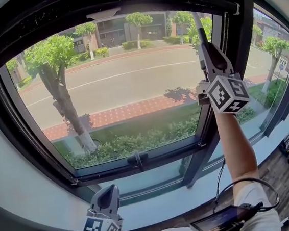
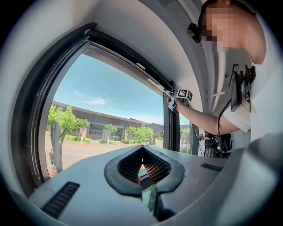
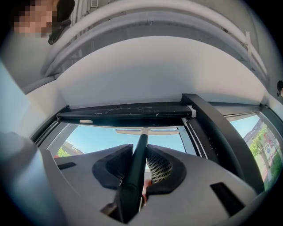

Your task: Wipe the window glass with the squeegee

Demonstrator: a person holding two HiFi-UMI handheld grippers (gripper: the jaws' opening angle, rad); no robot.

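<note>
Bottom left of head view: left gripper (image 1: pixel 110 193) sits low, under the sill (image 1: pixel 159 211), tip pointing up at the window. Left gripper view (image 2: pixel 142 170) shows its jaws together with nothing between them.

Right side of head view: forearm (image 1: pixel 236 149) is raised and the marker cube (image 1: pixel 228 94) faces the camera. Right gripper (image 1: pixel 205 47) is up high beside the dark mullion (image 1: pixel 210 116), jaws clamped on the squeegee (image 1: pixel 197 26).

Squeegee long axis: the handle (image 3: pixel 136 167) runs from the jaws straight up and away toward the top rail (image 3: pixel 128 113). In head view it is near vertical, the top leaning slightly left. The blade (image 3: pixel 148 130) sits crosswise at the far end, horizontal and just under the top rail, in the upper right part of the main pane. Can't tell whether the blade touches the window glass (image 1: pixel 131 83). Can't make out the blade in head view.

Beyond the glass: hedge (image 1: pixel 132 142), brick strip (image 1: pixel 128 111), tree (image 1: pixel 55 70) at left, road (image 1: pixel 125 81), buildings (image 1: pixel 120 32) at the top.
</note>
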